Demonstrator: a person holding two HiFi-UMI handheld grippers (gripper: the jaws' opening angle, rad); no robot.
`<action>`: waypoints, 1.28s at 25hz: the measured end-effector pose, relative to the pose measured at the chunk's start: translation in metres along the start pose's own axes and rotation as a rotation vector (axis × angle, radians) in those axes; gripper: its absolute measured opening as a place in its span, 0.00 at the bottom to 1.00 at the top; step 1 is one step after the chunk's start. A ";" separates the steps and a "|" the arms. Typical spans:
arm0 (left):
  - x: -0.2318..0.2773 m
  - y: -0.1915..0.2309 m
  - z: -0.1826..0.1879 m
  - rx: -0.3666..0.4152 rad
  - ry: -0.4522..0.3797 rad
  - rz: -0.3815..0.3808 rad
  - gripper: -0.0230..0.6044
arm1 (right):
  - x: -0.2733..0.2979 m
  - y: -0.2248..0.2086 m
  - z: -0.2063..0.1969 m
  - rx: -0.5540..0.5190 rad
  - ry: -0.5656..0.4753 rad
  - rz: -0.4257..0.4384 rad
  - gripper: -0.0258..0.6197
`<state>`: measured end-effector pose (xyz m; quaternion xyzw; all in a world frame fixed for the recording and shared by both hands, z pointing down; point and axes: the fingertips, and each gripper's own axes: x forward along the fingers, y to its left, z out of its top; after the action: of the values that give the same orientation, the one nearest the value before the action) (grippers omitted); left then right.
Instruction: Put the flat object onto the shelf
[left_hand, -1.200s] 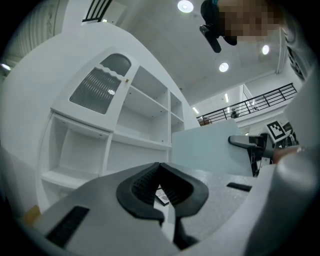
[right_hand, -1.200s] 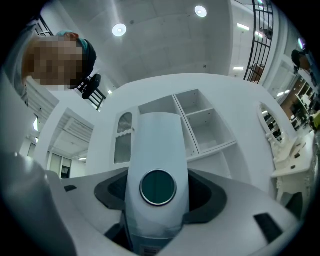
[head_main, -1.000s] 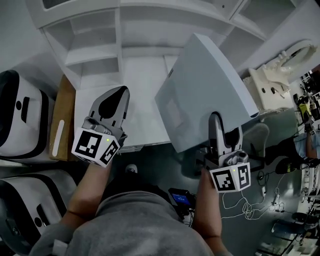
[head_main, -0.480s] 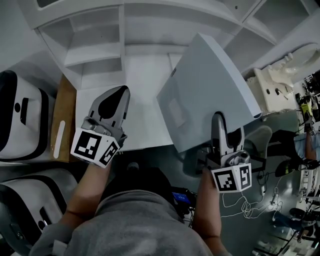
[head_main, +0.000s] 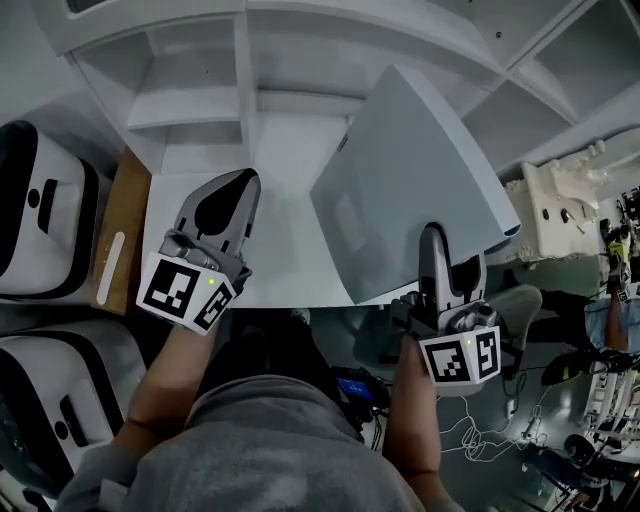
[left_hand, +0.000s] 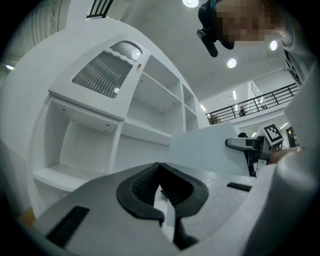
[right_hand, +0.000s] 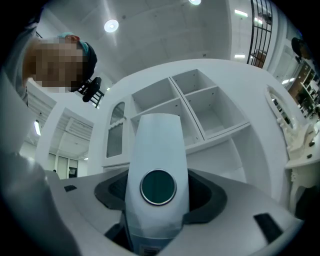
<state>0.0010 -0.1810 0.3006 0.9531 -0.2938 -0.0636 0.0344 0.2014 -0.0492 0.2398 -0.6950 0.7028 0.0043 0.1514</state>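
Since right gripper (head_main: 432, 240) pinches panel (head_main: 410, 180) by 1 edge, it may swing, clip shelf (head_main: 190, 108); left gripper (head_main: 228, 196) pressed together, empty.

Round ceiling lights (right_hand: 111, 25), railed upper gallery (left_hand: 260, 100), grey floor (head_main: 345, 335), white cables (head_main: 470, 432)

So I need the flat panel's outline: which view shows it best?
The head view: the flat panel shows its broad face, held by the right hand-held gripper. The right gripper view sees it edge-on; the left gripper view catches only part.
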 end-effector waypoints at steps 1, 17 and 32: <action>0.006 -0.001 0.005 0.005 0.002 0.009 0.05 | 0.006 -0.004 0.003 0.005 0.005 0.014 0.50; 0.087 -0.023 0.001 0.091 0.007 0.130 0.05 | 0.069 -0.094 -0.017 0.081 0.047 0.158 0.50; 0.097 -0.018 -0.003 0.104 -0.001 0.159 0.05 | 0.074 -0.106 -0.032 0.157 0.065 0.137 0.50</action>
<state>0.0911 -0.2210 0.2918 0.9273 -0.3715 -0.0456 -0.0101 0.2995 -0.1321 0.2762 -0.6311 0.7514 -0.0629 0.1822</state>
